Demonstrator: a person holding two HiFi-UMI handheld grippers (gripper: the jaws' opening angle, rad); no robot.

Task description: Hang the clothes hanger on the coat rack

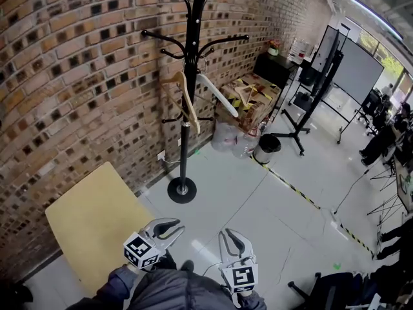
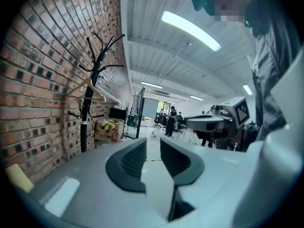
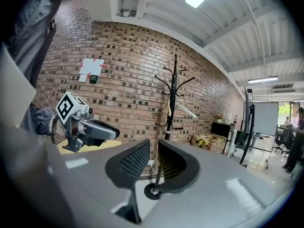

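Right gripper view: right fingers [image 3: 134, 161] together, empty; left fingers [image 2: 133, 159] alike.

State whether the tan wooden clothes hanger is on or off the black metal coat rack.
On: the wooden hanger dangles from an arm of the black coat rack.

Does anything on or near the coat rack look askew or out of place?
The white hanger hangs steeply tilted on the coat rack, one end jutting toward the cardboard box. The wooden hanger beside it also hangs slanted. Nothing looks broken.
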